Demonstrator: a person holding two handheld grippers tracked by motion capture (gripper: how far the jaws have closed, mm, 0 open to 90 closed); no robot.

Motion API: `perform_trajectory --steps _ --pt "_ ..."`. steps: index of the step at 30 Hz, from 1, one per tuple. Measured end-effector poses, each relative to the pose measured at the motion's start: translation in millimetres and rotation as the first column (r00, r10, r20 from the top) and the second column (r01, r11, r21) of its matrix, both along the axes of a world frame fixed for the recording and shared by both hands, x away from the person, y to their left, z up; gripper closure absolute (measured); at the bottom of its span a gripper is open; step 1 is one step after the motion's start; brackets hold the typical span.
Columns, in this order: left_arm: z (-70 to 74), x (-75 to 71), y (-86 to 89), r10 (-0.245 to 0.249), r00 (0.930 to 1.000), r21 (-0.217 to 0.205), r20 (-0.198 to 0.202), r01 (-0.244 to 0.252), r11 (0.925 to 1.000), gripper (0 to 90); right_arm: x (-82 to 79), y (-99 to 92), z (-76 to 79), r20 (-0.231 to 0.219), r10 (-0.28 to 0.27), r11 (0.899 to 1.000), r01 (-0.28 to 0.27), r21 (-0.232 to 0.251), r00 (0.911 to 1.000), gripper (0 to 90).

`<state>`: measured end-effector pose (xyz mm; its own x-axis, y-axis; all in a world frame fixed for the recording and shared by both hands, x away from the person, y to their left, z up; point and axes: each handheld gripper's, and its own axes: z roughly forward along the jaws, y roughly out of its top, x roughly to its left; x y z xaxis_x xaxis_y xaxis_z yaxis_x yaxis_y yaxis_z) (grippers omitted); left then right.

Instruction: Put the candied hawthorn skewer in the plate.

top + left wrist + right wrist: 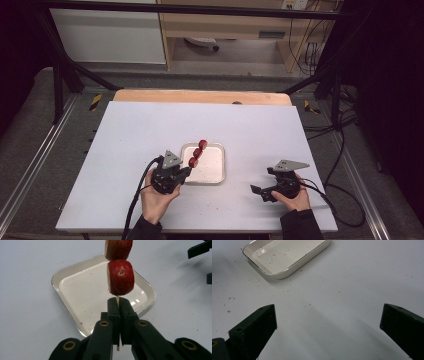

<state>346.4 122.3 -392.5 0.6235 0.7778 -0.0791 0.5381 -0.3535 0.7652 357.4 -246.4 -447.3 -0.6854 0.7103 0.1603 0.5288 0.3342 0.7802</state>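
The skewer, a thin wooden stick threaded with red strawberry pieces, is sitting clamped between the jaws of the left gripper. In the left gripper view the jaws are pressing together on the bare lower end of the stick, whose tip is poking out below the pads, and the nearest strawberry piece is sitting just above the jaw tips with a second piece above it running past the top edge. In the high view three red pieces are lining up on the stick, slanting up and away from the left gripper over the near left part of the tray. The fruit appears to be hanging above the tray rather than resting in it, though the angle is leaving that uncertain. The tray, a white square dish with rounded corners and specks of red on its floor, is lying on the pale desk near its middle.

The left hand is gripping its tool from below, forearm coming in from the near edge. The right gripper is holding its jaws wide apart with nothing between them, well to the right of the tray. In the high view the right hand is cradling that gripper just above the desk, jaws pointing left.
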Motion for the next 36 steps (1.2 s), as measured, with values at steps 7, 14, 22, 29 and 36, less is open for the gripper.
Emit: perform_trajectory --steps 7,14,22,29,36 --pt "0.2 14.2 -4.5 -0.004 0.9998 0.032 -0.02 0.005 0.9995 88.3 -3.2 -3.9 -1.9 -0.003 -0.009 1.0 0.009 -0.009 1.0 1.7" --pt "-4.1 28.0 -7.1 0.003 0.999 0.064 -0.045 0.0 0.998 88.3 -3.6 -5.9 -3.9 -0.007 -0.006 1.0 0.006 -0.013 1.0 1.9" --pt "-17.3 39.7 -14.1 0.02 0.9967 0.125 -0.079 -0.01 0.9921 88.3 -3.9 -5.1 -5.4 -0.002 -0.001 1.0 0.001 -0.015 1.0 2.0" --pt "-27.3 45.4 -20.9 0.034 0.9938 0.167 -0.106 -0.016 0.9859 88.3 -4.3 -6.3 -6.4 -0.008 -0.002 1.0 0.002 -0.016 1.0 2.1" --pt "-33.4 46.8 -25.8 0.054 0.99 0.198 -0.13 -0.027 0.9798 88.2 -4.2 -6.0 -7.3 -0.008 -0.003 1.0 0.002 -0.017 1.0 2.1"
